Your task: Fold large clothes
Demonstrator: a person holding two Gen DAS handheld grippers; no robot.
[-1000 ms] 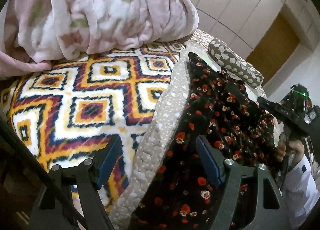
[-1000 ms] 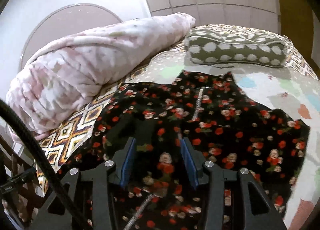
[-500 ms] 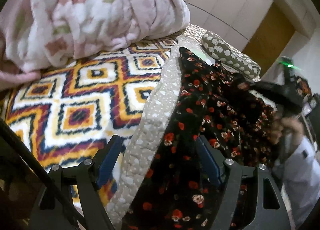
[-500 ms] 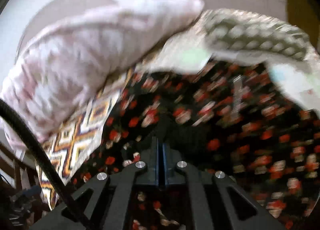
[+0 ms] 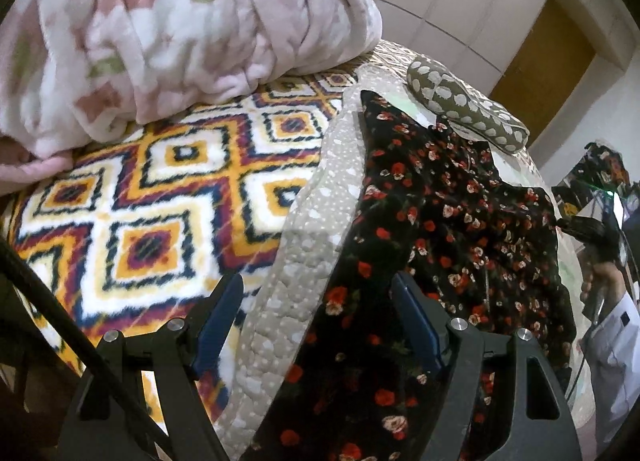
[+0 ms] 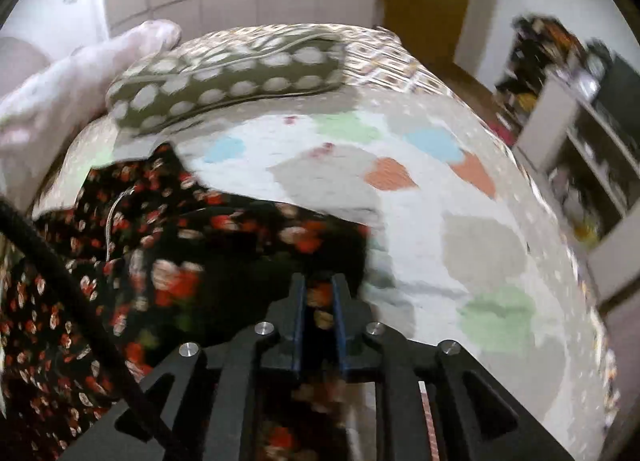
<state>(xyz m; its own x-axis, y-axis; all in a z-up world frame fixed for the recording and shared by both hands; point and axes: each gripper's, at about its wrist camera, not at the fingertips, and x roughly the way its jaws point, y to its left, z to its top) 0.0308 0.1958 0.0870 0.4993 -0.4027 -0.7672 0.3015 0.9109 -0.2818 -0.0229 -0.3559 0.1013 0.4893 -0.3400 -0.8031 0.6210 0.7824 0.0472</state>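
Your right tool [image 6: 319, 297] has its jaws drawn nearly together with a fold of the black floral garment [image 6: 160, 261] pinched between the blue pads; the jaws have just eased apart a little, yet the cloth sits between them and looks gripped. The view from that tool is blurred. Your left tool [image 5: 316, 309] stands wide open, holding nothing, its fingers straddling the edge of the beige dotted quilt [image 5: 312, 229] and the near part of the garment without pressing on either. The garment lies spread on the bed over the quilt, its far corner near the dotted olive pillow [image 5: 460, 109]. Beside the quilt lies a blanket with orange and navy diamonds [image 5: 152, 197], and a rolled pink floral blanket [image 5: 168, 29] rests on its far side.
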